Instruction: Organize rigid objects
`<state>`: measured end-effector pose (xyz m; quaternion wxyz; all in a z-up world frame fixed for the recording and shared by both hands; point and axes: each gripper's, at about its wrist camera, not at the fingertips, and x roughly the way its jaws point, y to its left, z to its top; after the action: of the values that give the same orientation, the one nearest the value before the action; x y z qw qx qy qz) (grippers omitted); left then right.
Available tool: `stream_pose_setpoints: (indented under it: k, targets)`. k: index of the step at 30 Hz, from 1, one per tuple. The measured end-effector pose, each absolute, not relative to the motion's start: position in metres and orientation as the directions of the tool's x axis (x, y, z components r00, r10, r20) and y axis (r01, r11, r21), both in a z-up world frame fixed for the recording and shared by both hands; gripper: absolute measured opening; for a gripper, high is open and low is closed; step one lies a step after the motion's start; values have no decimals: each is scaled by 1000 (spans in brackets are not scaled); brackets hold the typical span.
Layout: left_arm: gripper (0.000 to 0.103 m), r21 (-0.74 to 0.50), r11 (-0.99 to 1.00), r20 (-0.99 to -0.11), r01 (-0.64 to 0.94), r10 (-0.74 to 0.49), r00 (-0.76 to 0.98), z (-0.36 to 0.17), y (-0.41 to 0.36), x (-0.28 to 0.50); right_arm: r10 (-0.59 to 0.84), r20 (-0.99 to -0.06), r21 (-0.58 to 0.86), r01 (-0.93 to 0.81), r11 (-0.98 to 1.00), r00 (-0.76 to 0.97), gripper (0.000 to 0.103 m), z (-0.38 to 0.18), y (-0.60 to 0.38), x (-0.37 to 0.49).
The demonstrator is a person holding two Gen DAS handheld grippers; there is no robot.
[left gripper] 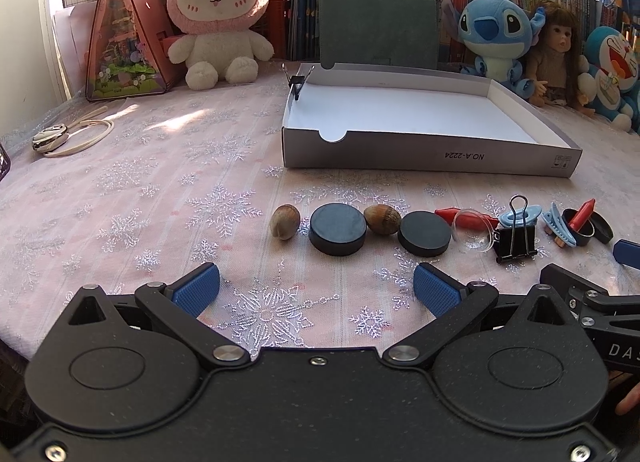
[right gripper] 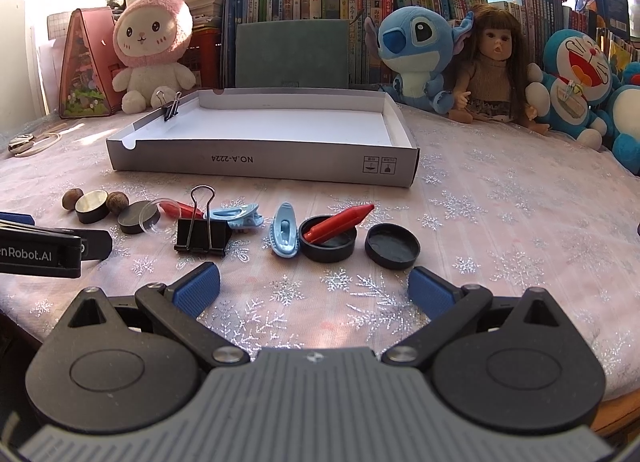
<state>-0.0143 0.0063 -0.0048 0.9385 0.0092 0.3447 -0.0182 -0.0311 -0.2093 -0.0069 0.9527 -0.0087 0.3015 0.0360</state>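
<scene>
1. The left gripper (left gripper: 316,286) is held low over the snowflake tablecloth (left gripper: 160,198), level, its blue-padded tongs spread wide apart with nothing between them.
2. The right gripper (right gripper: 314,286) sits in the same low, level pose just beside it, tongs likewise wide apart and holding nothing.
3. Just ahead of the left tongs lies a row: a pale nut (left gripper: 285,221), a black disc (left gripper: 338,228), a darker nut (left gripper: 382,219) and a second black disc (left gripper: 425,233), each near or touching its neighbour.
4. Ahead of the right tongs, near its right finger, a shallow black cap (right gripper: 392,245) lies open side up.
5. Left of it, a second black cap (right gripper: 328,243) holds a red crayon (right gripper: 340,222) propped tilted over its rim.
6. Further left come a blue hair clip (right gripper: 285,231), a large black binder clip (right gripper: 203,231) with one handle upright, another blue clip (right gripper: 236,216), a second red crayon (right gripper: 180,208) and a clear plastic dome (right gripper: 154,218).
7. Beyond the row stands a shallow grey cardboard tray (right gripper: 260,164) with a white floor, marked NO.A-2224.
8. A small binder clip (right gripper: 171,108) grips its far left wall; the tray's floor otherwise shows only white.
9. Behind it, plush toys and a doll (right gripper: 490,66) sit before a bookshelf.
</scene>
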Motion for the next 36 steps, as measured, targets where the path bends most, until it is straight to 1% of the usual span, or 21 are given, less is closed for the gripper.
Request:
stream_pose_setpoints:
  k: [2, 4, 5, 6, 8, 10, 11, 12, 13, 15, 17, 18, 20, 24, 25, 30, 36]
  targets:
    - [103, 4, 999, -649, 42, -29, 760, -4, 7, -13, 64, -563, 6, -74, 997, 824, 103, -8, -209, -32]
    - [100, -7, 999, -652, 41, -36, 757, -2, 10, -13, 77, -573, 10, -87, 996, 816, 103, -6, -211, -31]
    - [90, -13, 999, -647, 38, -37, 761, 0, 12, -14, 85, -580, 11, -96, 995, 810, 103, -5, -212, -29]
    - [78, -21, 999, -636, 35, -40, 771, 2, 14, -15, 93, -585, 14, -105, 994, 806, 103, -3, -214, -28]
    - [68, -28, 999, -622, 33, -43, 782, 7, 18, -16, 105, -575, 31, -107, 994, 812, 103, -1, -219, -30]
    - [67, -28, 999, -616, 28, -40, 787, 10, 23, -16, 105, -556, 38, -100, 994, 824, 103, 2, -226, -32]
    - [64, -27, 999, -613, 24, -36, 789, 11, 25, -16, 98, -551, 33, -96, 995, 829, 103, 3, -228, -32]
    - [59, -29, 999, -608, 22, -35, 793, 12, 28, -16, 88, -544, 23, -90, 996, 834, 103, 5, -231, -33]
    - [57, -31, 999, -605, 20, -34, 795, 14, 31, -15, 77, -539, 13, -83, 996, 839, 103, 6, -234, -33]
    - [45, -40, 999, -605, 12, -34, 795, 15, 36, -13, 63, -529, 5, -71, 997, 846, 99, 9, -240, -32]
    - [39, -47, 999, -610, -2, -27, 792, 15, 41, -11, 46, -528, 2, -54, 999, 848, 94, 10, -245, -31]
    - [37, -50, 999, -611, -6, -25, 791, 15, 43, -10, 42, -529, 2, -49, 999, 848, 93, 10, -248, -30]
    - [34, -48, 999, -613, -11, -21, 790, 14, 45, -9, 30, -532, -4, -38, 999, 846, 85, 10, -252, -29]
    - [29, -41, 999, -616, 11, -34, 787, 12, 43, -5, -1, -542, -26, -16, 1000, 841, 73, 9, -253, -26]
    - [29, -43, 999, -615, 17, -39, 788, 12, 42, -5, -7, -538, -31, -11, 999, 843, 71, 8, -253, -27]
    - [26, -35, 999, -611, 29, -44, 790, 9, 36, 0, -11, -544, -41, -14, 999, 839, 70, 6, -253, -24]
    - [22, -35, 999, -611, 40, -53, 790, 6, 33, 3, -4, -560, -34, -18, 999, 829, 61, 5, -254, -22]
